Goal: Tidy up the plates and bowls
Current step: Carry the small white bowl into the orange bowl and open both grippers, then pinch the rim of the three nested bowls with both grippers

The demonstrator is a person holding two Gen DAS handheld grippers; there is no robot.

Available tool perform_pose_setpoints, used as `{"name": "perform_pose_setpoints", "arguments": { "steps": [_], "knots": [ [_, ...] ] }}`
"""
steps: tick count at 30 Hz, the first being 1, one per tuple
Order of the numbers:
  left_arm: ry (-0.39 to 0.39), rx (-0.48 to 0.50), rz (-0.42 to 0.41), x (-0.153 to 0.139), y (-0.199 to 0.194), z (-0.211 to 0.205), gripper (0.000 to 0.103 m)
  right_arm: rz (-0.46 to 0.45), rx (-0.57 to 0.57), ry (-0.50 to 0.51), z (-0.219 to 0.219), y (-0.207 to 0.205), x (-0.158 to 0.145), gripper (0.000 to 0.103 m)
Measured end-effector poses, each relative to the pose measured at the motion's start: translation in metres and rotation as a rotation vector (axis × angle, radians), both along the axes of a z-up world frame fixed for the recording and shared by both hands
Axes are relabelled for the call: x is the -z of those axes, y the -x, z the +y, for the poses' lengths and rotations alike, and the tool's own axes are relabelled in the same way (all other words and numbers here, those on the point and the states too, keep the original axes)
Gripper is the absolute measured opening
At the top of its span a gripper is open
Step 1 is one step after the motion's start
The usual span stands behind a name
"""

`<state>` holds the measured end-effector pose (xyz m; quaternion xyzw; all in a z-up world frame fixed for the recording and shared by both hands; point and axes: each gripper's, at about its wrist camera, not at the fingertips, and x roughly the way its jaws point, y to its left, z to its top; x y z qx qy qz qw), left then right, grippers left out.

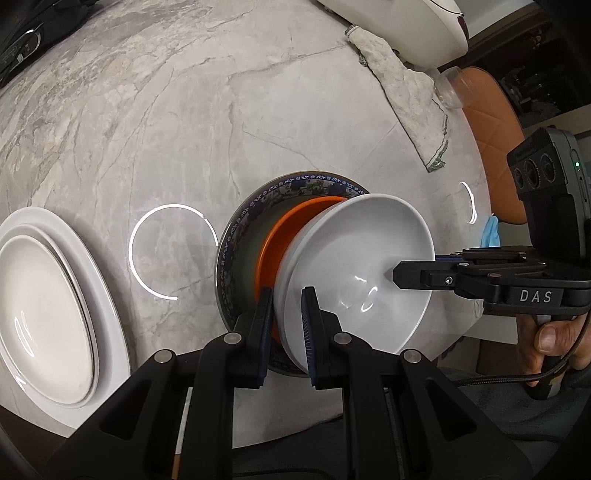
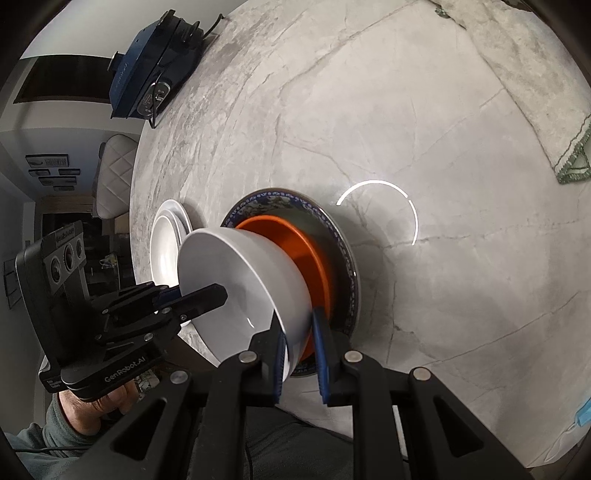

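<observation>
A white bowl (image 1: 354,266) sits nested in an orange bowl (image 1: 284,229), which rests on a blue-patterned plate (image 1: 258,206) on the marble table. My left gripper (image 1: 286,325) is shut on the white bowl's near rim. My right gripper (image 2: 299,347) is shut on the opposite rim of the white bowl (image 2: 229,269); its finger (image 1: 410,275) reaches inside the bowl in the left wrist view. The orange bowl (image 2: 295,236) and patterned plate (image 2: 332,225) also show in the right wrist view. A stack of white plates (image 1: 40,310) lies left of the bowls.
A crumpled grey cloth (image 1: 402,92) lies on the marble table (image 1: 166,129) beyond the bowls, next to a white appliance (image 1: 399,26) and a clear glass (image 1: 448,88). A dark blue appliance (image 2: 155,66) stands at the table's far edge. An orange chair (image 1: 491,122) stands beside the table.
</observation>
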<state>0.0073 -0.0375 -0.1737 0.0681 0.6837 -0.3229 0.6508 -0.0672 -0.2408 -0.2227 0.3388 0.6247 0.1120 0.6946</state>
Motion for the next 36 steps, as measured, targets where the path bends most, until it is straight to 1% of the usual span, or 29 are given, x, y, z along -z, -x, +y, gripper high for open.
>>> {"name": "perform_pose_setpoints", "arguments": {
  "steps": [6,9,10,11,12,13,14,20,24,26,27,28,29,30,31,32,36],
  "knots": [
    [0.004,-0.013,0.0,0.002,-0.003,-0.001,0.017,0.001,0.002,-0.006,0.0,0.001,0.002,0.018],
    [0.009,-0.007,0.004,0.001,-0.003,-0.003,0.023,0.004,0.002,-0.001,0.0,0.0,0.001,0.019],
    [0.011,-0.005,0.005,0.0,-0.003,-0.003,0.031,0.005,0.002,0.0,0.0,0.0,0.001,0.02],
    [0.021,-0.003,0.007,-0.001,-0.003,-0.004,0.041,0.007,0.004,0.002,-0.001,0.001,0.0,0.02],
    [0.036,-0.001,0.01,-0.002,-0.003,-0.005,0.048,0.009,0.004,0.008,0.0,0.0,-0.001,0.02],
    [0.042,0.003,0.006,-0.004,-0.002,-0.006,0.061,0.008,0.005,0.006,0.001,0.0,-0.002,0.02],
    [0.035,0.005,-0.009,-0.006,-0.002,-0.007,0.071,0.007,0.004,0.006,0.001,0.0,-0.002,0.02],
    [0.037,-0.015,-0.014,-0.01,-0.006,-0.004,0.072,0.004,0.005,0.008,0.002,-0.001,-0.004,0.02],
    [0.074,-0.036,-0.025,-0.023,-0.007,0.003,0.072,-0.011,0.019,0.003,-0.001,-0.001,-0.008,0.021],
    [0.098,-0.061,-0.047,-0.032,-0.009,0.011,0.076,-0.046,0.03,-0.007,-0.007,-0.001,-0.014,0.029],
    [0.109,-0.077,-0.057,-0.035,-0.011,0.017,0.077,-0.072,0.036,-0.015,-0.01,-0.001,-0.018,0.043],
    [0.119,-0.101,-0.063,-0.038,-0.012,0.023,0.081,-0.103,0.038,-0.021,-0.013,-0.001,-0.022,0.065],
    [0.126,-0.131,-0.065,-0.039,-0.013,0.031,0.087,-0.138,0.038,-0.016,-0.016,0.0,-0.027,0.075],
    [0.13,-0.165,-0.062,-0.039,-0.013,0.039,0.09,-0.17,0.037,-0.003,-0.018,0.001,-0.03,0.09],
    [0.129,-0.201,-0.058,-0.037,-0.012,0.049,0.092,-0.197,0.038,0.01,-0.022,0.002,-0.033,0.092],
    [0.131,-0.234,-0.052,-0.036,-0.011,0.058,0.093,-0.212,0.035,0.015,-0.026,0.002,-0.034,0.092],
    [0.105,-0.337,-0.035,-0.024,0.001,0.09,0.094,-0.239,0.024,0.037,-0.044,0.0,-0.03,0.091]
  ]
}}
